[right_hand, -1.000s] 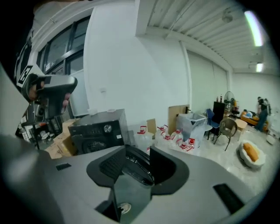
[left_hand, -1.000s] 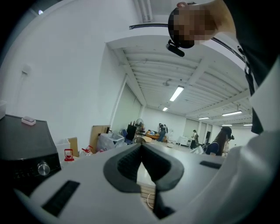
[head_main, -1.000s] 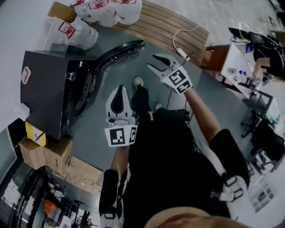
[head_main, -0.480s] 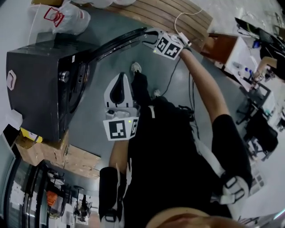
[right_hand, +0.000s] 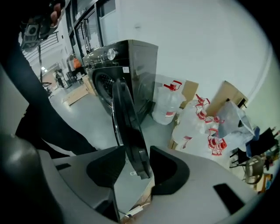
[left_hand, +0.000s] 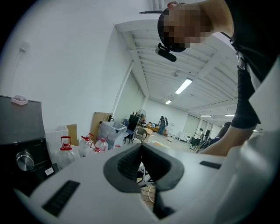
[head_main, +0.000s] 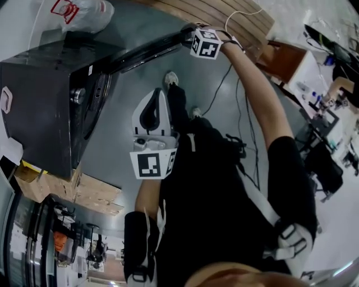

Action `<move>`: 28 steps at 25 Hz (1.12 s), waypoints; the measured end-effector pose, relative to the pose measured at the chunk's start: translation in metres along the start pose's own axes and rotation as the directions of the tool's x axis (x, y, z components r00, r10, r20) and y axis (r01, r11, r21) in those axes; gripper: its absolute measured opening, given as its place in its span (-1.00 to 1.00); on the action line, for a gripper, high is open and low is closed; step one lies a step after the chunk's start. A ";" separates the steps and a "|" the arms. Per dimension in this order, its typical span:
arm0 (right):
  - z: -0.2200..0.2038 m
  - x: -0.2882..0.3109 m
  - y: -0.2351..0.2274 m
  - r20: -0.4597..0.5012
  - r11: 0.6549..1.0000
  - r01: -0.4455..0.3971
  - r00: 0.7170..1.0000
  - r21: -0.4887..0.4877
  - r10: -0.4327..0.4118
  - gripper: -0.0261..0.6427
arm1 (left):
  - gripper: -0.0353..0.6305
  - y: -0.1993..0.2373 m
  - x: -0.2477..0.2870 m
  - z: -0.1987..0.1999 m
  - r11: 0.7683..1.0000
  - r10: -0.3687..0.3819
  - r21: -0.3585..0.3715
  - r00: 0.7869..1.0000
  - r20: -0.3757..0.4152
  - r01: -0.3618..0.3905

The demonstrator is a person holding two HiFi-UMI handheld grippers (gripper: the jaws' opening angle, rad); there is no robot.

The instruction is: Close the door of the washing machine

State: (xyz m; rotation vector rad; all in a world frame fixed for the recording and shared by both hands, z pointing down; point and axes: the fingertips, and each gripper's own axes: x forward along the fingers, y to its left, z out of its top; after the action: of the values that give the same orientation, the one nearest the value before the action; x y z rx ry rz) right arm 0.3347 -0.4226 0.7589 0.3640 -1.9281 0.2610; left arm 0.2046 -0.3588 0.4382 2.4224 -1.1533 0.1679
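Note:
The black washing machine (head_main: 45,95) stands at the left of the head view, its round door (head_main: 146,53) swung open toward the upper right. My right gripper (head_main: 188,35) is at the door's free edge. In the right gripper view the door's rim (right_hand: 124,118) runs between the two pads, and the right gripper (right_hand: 138,151) is shut on it, with the machine (right_hand: 131,70) behind. My left gripper (head_main: 158,94) hangs in front of the body, away from the machine. It is shut with nothing in it (left_hand: 141,146).
Plastic bags with water jugs (head_main: 81,14) lie behind the machine, beside a slatted wooden bench (head_main: 224,17). Cardboard boxes (head_main: 45,185) sit at the machine's near side. A cable (head_main: 219,84) trails over the grey floor. The person's shoes (head_main: 171,78) stand before the door.
My right gripper went from open in mid-air to the door's edge and shut on it. The head view drifted, so the machine sits lower left. The left gripper barely moved.

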 end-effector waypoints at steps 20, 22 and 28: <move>-0.011 0.017 0.012 -0.047 0.995 -0.070 0.997 -0.065 0.067 -0.50 | -0.88 -0.003 -0.017 -0.014 1.000 0.010 -0.010 1.000 0.023 -0.010; -0.012 0.017 0.022 -0.043 0.996 -0.063 0.997 -0.058 0.060 -0.51 | -0.88 -0.005 -0.025 -0.015 1.000 0.018 -0.018 0.999 0.036 -0.018; -0.025 0.019 0.060 -0.040 0.998 -0.062 0.997 -0.020 0.061 -0.54 | -0.88 -0.019 -0.054 -0.026 0.999 0.041 -0.014 0.998 0.056 -0.040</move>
State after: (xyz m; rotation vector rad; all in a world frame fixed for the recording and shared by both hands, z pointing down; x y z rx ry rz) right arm 0.3274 -0.3607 0.7853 0.2835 -1.9036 0.2862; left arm 0.1868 -0.2981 0.4392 2.4077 -1.2248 0.1052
